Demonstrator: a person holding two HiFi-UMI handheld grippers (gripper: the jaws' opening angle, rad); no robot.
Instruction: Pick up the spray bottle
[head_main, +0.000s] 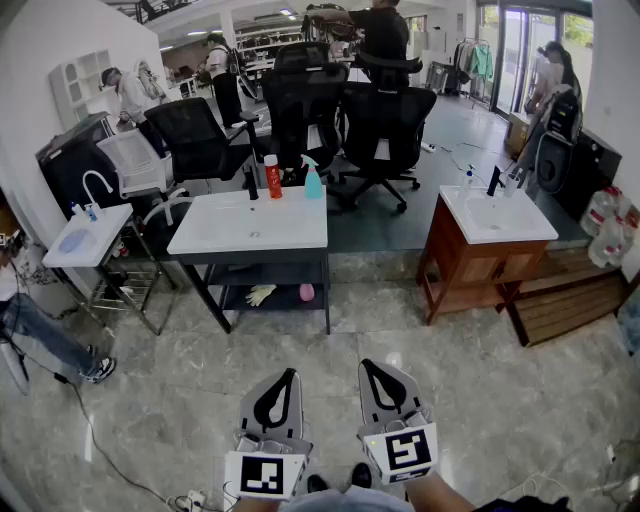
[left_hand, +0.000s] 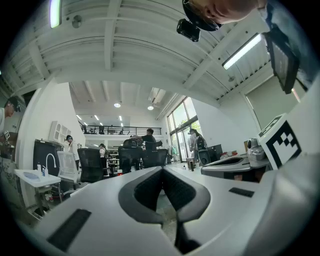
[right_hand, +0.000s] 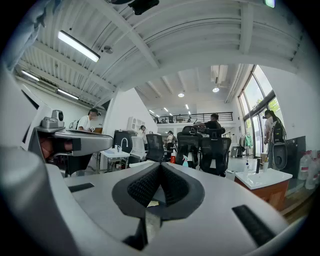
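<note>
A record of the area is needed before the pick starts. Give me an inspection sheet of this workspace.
Surface: white rectangular sink-top table on a black frame, well ahead of both grippers.
Job's things: teal plastic spray bottle with white trigger, upright at the table's back edge, untouched.
Clutter: red cylindrical bottle beside it; pale gloves and a pink object on the lower shelf.
Grippers: left hand-held gripper and right hand-held gripper, both shut, empty, over the floor.
Cables: dark cable on the floor at left.
Surroundings: black office chairs, wooden basin cabinet, people behind.
</note>
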